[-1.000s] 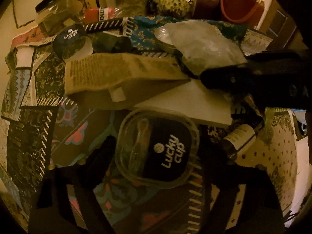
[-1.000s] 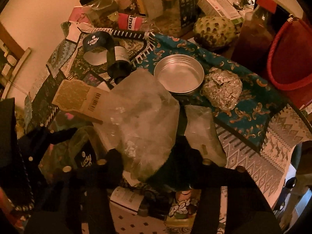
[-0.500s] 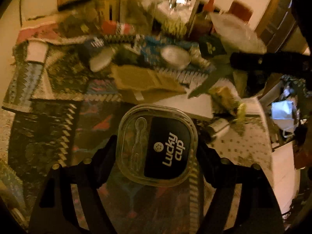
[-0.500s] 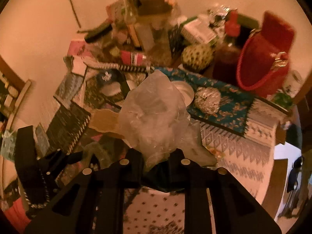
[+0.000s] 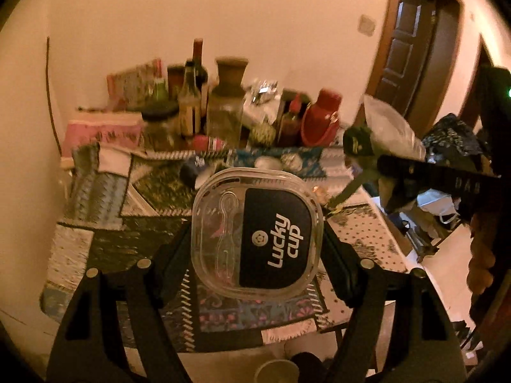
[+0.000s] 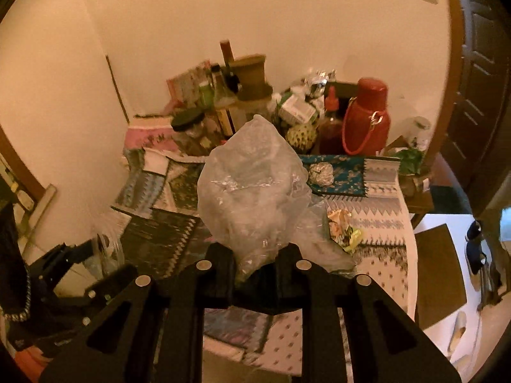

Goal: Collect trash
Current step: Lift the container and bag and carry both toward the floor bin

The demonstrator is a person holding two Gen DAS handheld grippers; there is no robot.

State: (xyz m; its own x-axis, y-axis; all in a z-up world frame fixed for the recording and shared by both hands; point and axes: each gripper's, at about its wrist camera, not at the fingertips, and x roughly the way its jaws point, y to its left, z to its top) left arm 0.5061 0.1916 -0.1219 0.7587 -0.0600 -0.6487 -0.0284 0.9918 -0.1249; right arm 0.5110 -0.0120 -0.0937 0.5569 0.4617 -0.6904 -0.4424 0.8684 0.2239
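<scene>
A clear square "Lucky cup" container (image 5: 255, 233) with a plastic spoon inside is held above the table, my left gripper (image 5: 255, 237) shut on its two sides. A crumpled clear plastic bag (image 6: 252, 185) stands up out of my right gripper (image 6: 255, 255), which is shut on the bag's lower end. In the left wrist view the right gripper (image 5: 402, 167) and its bag (image 5: 389, 127) hang at the right. On the table below lie a foil ball (image 6: 321, 174) and a crumpled snack wrapper (image 6: 343, 226).
Patterned cloths cover the table (image 6: 377, 210). Bottles and jars (image 5: 191, 105), a custard apple (image 6: 298, 134) and a red flask (image 6: 367, 118) crowd its far side by the wall. A dark door (image 5: 405, 41) is at the right. A chair (image 6: 440, 271) stands right of the table.
Both grippers have lifted up and back from the table, each with its item. The right jaws closed on the plastic bag. The table now looks smaller and farther.
</scene>
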